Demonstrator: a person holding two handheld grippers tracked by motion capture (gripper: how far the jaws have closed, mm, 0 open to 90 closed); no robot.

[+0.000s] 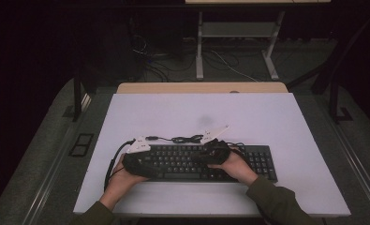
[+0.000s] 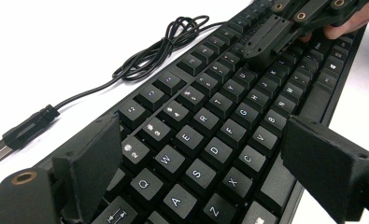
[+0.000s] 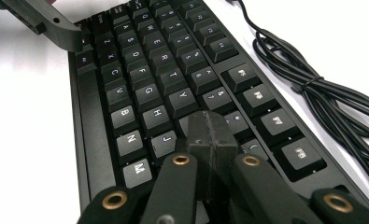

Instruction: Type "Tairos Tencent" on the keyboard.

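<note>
- The black keyboard [image 1: 199, 161] lies near the front edge of the white bench [image 1: 267, 117], its cord [image 1: 185, 138] bundled just behind it and the plug [image 2: 21, 133] loose on the bench.
- The step in hand looks like pressing a key: come straight down on one cap only, and keep the tip clear of its neighbours.
- The right gripper [image 3: 212, 135] has its fingers pressed together into a single tip, resting on the keys in the middle of the board, beside the J and the Y.
- The left gripper [image 2: 210, 168] hovers over the left-hand letters, fingers [image 2: 91, 161] spread wide, pinching nothing; whether they touch the caps is not clear.
</note>
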